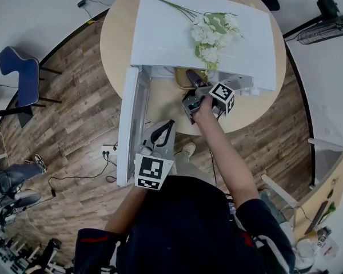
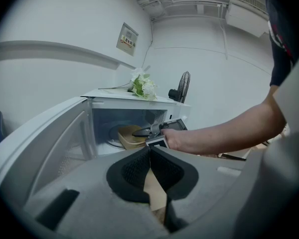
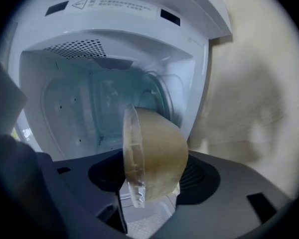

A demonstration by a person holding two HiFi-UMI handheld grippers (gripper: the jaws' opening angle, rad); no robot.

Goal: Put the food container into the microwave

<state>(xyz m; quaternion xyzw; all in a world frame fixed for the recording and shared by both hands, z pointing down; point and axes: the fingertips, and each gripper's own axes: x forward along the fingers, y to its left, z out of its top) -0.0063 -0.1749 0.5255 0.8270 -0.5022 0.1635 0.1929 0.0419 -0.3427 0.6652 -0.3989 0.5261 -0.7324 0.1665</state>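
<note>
Placing step. Right tongs [image 3: 152,178] stand wide, pads on lid and base of the food container [image 3: 157,153], held on its side inside the microwave [image 3: 114,49] cavity, which opens toward the desk's [image 1: 117,44] near edge. Left tongs [image 2: 150,156] closed, empty. Next, likely: set down, release, withdraw.

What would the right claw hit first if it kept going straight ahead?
Probably the white microwave's rear cavity wall, with the tan lidded food container in the right claw touching first; depth is unclear.
</note>
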